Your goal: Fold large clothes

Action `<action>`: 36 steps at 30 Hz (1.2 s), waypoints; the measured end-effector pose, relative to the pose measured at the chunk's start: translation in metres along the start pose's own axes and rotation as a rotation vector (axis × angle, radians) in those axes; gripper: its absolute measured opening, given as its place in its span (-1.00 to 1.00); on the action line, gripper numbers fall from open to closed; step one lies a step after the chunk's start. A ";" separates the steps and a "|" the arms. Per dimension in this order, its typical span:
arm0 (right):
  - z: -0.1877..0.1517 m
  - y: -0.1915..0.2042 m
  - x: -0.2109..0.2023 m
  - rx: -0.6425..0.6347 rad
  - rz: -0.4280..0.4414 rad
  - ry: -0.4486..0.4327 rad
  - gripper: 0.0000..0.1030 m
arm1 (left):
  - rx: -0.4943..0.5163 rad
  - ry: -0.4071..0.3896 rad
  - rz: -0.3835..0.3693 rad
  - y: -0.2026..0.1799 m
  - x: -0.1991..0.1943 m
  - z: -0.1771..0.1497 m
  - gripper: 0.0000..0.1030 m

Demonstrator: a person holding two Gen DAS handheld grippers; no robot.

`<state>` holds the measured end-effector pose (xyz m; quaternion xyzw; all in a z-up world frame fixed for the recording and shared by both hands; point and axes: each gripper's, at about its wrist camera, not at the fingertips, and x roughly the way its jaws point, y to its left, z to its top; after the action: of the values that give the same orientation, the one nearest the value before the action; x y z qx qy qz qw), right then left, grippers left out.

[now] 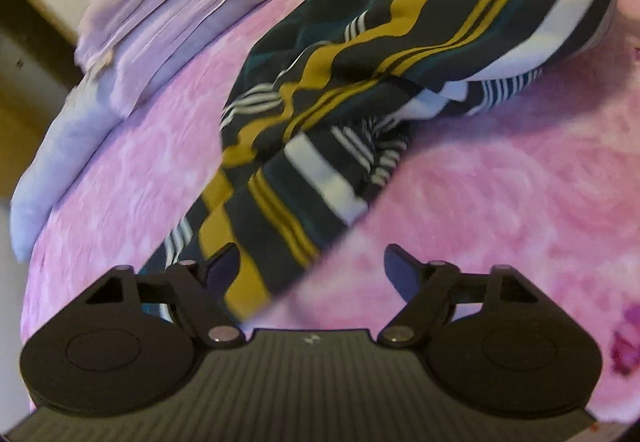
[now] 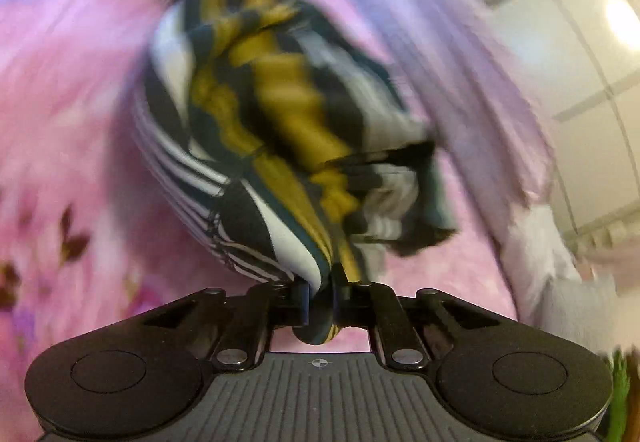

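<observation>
The striped garment [image 1: 360, 82], dark with mustard, white and teal bands, lies crumpled in a long heap across the pink bedsheet [image 1: 500, 202]. Its near end runs between the fingers of my left gripper [image 1: 312, 250], close to the left finger [image 1: 224, 266]. That gripper is open and its pads do not press the cloth. In the right wrist view my right gripper [image 2: 322, 278] is shut on a bunched edge of the garment [image 2: 280, 102], and the cloth rises away from the jaws in blurred folds.
A lilac folded blanket [image 1: 180, 14] and a pale pillow [image 1: 60, 146] lie along the bed's far left edge. In the right wrist view the lilac blanket [image 2: 460, 62] sits behind the garment, with a white pillow [image 2: 540, 262] and a wardrobe door [image 2: 560, 42] at right.
</observation>
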<state>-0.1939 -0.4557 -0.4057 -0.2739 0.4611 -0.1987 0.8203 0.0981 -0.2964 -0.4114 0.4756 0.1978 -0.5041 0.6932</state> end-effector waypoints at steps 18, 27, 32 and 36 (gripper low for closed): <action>0.082 -0.104 -0.089 0.379 -0.155 -0.177 -0.94 | 0.009 -0.193 0.140 0.079 -0.040 0.032 -0.88; 0.149 -0.187 -0.203 0.432 -0.309 -0.393 -0.96 | -0.317 -0.378 0.312 0.206 -0.201 0.053 -0.91; 0.164 -0.218 -0.277 0.438 -0.335 -0.492 -0.96 | -0.305 -0.494 0.384 0.214 -0.289 0.056 -0.91; 0.161 -0.221 -0.332 0.420 -0.299 -0.529 -0.96 | -0.334 -0.555 0.433 0.210 -0.350 0.048 -0.91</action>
<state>-0.2358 -0.3915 0.0177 -0.2060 0.1373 -0.3290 0.9113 0.1302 -0.1506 -0.0285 0.2324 -0.0228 -0.4165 0.8787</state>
